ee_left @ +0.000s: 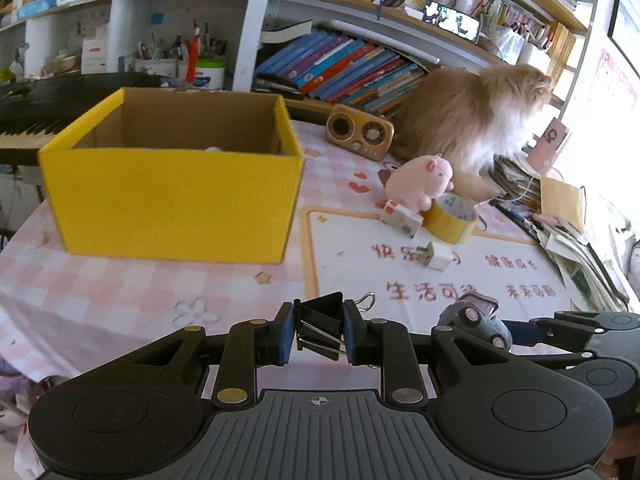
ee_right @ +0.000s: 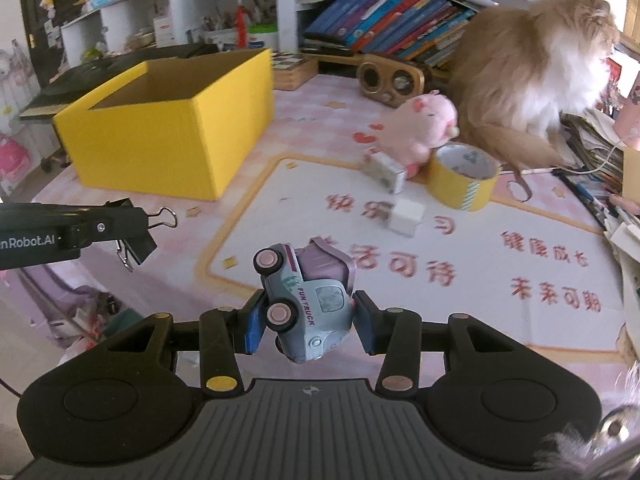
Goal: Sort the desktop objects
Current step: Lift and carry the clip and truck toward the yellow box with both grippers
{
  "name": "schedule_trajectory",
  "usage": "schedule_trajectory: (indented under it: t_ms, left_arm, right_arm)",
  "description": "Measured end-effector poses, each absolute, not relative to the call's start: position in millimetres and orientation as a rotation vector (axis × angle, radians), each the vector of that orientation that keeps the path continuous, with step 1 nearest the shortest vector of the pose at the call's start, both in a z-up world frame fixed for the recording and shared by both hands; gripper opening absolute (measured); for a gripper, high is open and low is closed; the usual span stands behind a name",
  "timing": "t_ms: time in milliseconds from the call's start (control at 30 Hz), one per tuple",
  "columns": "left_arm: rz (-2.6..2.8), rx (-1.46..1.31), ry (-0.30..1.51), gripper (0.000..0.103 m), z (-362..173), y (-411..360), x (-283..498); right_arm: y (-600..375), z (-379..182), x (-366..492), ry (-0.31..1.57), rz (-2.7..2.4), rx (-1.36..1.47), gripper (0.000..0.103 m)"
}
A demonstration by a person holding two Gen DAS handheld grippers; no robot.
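Observation:
My left gripper is shut on a black binder clip and holds it above the pink tablecloth, in front of the open yellow box. My right gripper is shut on a pale blue toy truck, tipped on its side, wheels to the left. The truck and right gripper also show at the left wrist view's right edge. The clip shows at the right wrist view's left. On the cloth lie a pink plush pig, a yellow tape roll, a small carton and a white charger.
A fluffy orange cat sits at the back right beside a wooden retro radio. Stacked papers and books line the right edge. A keyboard lies behind the box, and bookshelves fill the back.

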State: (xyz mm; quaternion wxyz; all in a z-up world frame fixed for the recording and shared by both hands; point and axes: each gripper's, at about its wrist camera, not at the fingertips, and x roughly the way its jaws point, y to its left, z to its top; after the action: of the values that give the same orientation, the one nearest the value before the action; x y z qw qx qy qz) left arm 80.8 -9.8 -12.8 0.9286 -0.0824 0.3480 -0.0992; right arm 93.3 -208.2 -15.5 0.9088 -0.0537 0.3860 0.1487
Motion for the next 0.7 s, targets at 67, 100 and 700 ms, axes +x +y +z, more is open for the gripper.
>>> schedule_trajectory:
  t_ms: [67, 100, 700]
  left_arm:
    - [-0.201, -0.17, 0.715, 0.023, -13.6, -1.5, 72.9]
    - [-0.199, -0.17, 0.716, 0.023, -14.0, 2.4, 69.3]
    - [-0.126, -0.198, 0.675, 0.023, -9.8, 62.6, 13.7]
  right_arm:
    - [-199.8, -16.3, 85.1, 0.8, 0.317, -0.111, 0.042]
    - [-195.3, -16.7, 80.5, 0.801, 0.323, -0.111, 0.042]
    - [-131.6, -11.2, 30.0, 0.77, 0.433, -0.144, 0.042]
